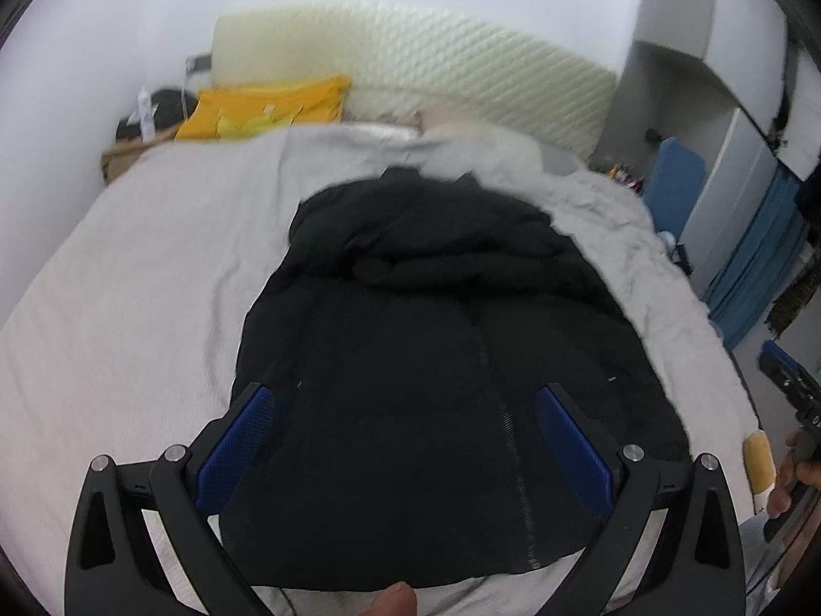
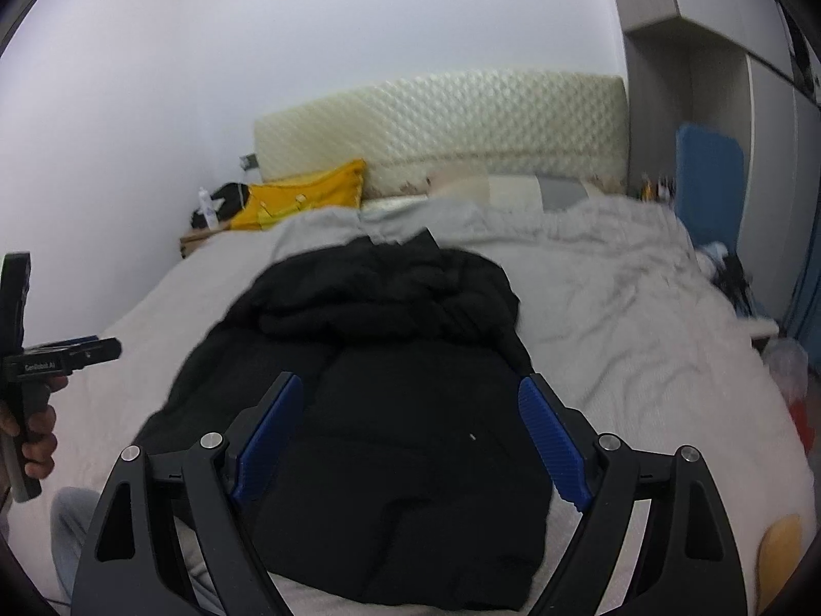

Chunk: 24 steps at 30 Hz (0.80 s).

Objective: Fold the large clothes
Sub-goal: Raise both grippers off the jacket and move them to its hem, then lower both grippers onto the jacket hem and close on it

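Note:
A large black zip-up jacket [image 1: 436, 359] lies on the grey bedsheet [image 1: 143, 277], zipper up, its hood and sleeves bunched at the far end. It also shows in the right wrist view [image 2: 390, 400]. My left gripper [image 1: 405, 400] is open and empty, held above the jacket's near hem. My right gripper [image 2: 410, 395] is open and empty above the jacket's near right part. The right gripper shows at the right edge of the left wrist view [image 1: 790, 385]; the left gripper shows at the left edge of the right wrist view [image 2: 61, 354].
A cream quilted headboard [image 2: 462, 118] stands at the far end. A yellow cushion [image 2: 308, 195] lies at the far left. Pillows [image 2: 492, 190] lie near the headboard. A blue chair [image 2: 708, 179] and wardrobe [image 2: 769, 154] stand right of the bed.

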{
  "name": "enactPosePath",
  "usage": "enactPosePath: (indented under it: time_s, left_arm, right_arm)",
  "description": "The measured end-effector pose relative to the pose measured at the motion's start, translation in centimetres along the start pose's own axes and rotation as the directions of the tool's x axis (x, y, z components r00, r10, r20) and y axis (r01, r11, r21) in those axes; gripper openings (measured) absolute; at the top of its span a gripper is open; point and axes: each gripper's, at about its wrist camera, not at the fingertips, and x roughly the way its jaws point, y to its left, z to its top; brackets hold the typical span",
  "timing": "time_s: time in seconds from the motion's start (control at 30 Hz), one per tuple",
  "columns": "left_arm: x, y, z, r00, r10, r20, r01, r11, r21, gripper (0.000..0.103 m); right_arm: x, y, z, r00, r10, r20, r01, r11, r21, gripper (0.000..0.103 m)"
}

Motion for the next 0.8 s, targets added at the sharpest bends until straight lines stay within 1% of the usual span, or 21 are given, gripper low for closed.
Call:
enactPosePath:
  time_s: [0.13, 0.2, 0.27, 0.37, 0.4, 0.43, 0.47, 0.53, 0.6, 0.67, 0.73, 0.8]
  left_arm:
    - [3.0, 3.1, -0.2, 0.994, 0.0, -0.108, -0.005, 0.999, -0.051, 0.102]
    - [4.4, 4.6, -0.4, 0.987, -0.013, -0.163, 0.001, 0.997, -0.072, 0.102]
    - [5.9, 6.0, -0.8, 0.976, -0.042, -0.212, 0.02, 0.994, -0.104, 0.102]
    - [8.3, 8.1, -1.5, 0.954, -0.075, -0.291, 0.025, 0.985, -0.172, 0.102]
    - [8.9, 8.7, -1.9, 0.946, -0.084, -0.312, 0.025, 0.982, -0.19, 0.102]
    - [9.4, 9.1, -2.0, 0.94, -0.091, -0.327, 0.025, 0.979, -0.202, 0.102]
    - [10.3, 9.9, -2.3, 0.929, -0.106, -0.354, 0.025, 0.974, -0.225, 0.102]
    - [11.5, 11.1, -2.6, 0.914, -0.124, -0.386, 0.019, 0.965, -0.263, 0.102]
    - [12.4, 12.4, -3.1, 0.902, -0.142, -0.407, 0.008, 0.95, -0.312, 0.102]
    - [12.9, 13.6, -3.5, 0.896, -0.165, -0.413, 0.01, 0.937, -0.35, 0.102]
    - [13.4, 14.4, -3.6, 0.891, -0.17, -0.422, 0.004, 0.931, -0.366, 0.102]
    - [14.1, 15.2, -4.2, 0.886, -0.162, -0.434, -0.011, 0.929, -0.369, 0.102]
  right_arm:
    - [1.5, -2.8, -0.5, 0.998, -0.009, -0.061, 0.011, 0.999, 0.044, 0.087]
    - [2.6, -4.2, -0.9, 0.994, -0.016, -0.107, 0.023, 0.997, 0.067, 0.087]
    - [3.5, -5.6, -1.3, 0.99, -0.011, -0.143, 0.025, 0.995, 0.101, 0.087]
    - [5.0, -7.4, -2.1, 0.98, -0.012, -0.199, 0.041, 0.989, 0.144, 0.088]
    - [5.5, -8.1, -2.5, 0.975, -0.01, -0.222, 0.047, 0.986, 0.161, 0.09]
    - [6.0, -8.7, -2.9, 0.971, -0.009, -0.24, 0.053, 0.983, 0.178, 0.094]
    - [6.6, -9.5, -3.4, 0.963, -0.006, -0.27, 0.063, 0.977, 0.205, 0.096]
    - [7.9, -11.0, -4.4, 0.945, 0.016, -0.326, 0.074, 0.962, 0.263, 0.097]
    - [9.1, -12.8, -5.7, 0.923, 0.054, -0.381, 0.087, 0.934, 0.345, 0.097]
    - [10.1, -14.4, -6.9, 0.903, 0.091, -0.421, 0.109, 0.897, 0.428, 0.097]
    - [11.0, -16.1, -8.3, 0.883, 0.134, -0.451, 0.136, 0.845, 0.518, 0.097]
    - [11.7, -16.8, -9.5, 0.864, 0.16, -0.478, 0.161, 0.811, 0.563, 0.097]
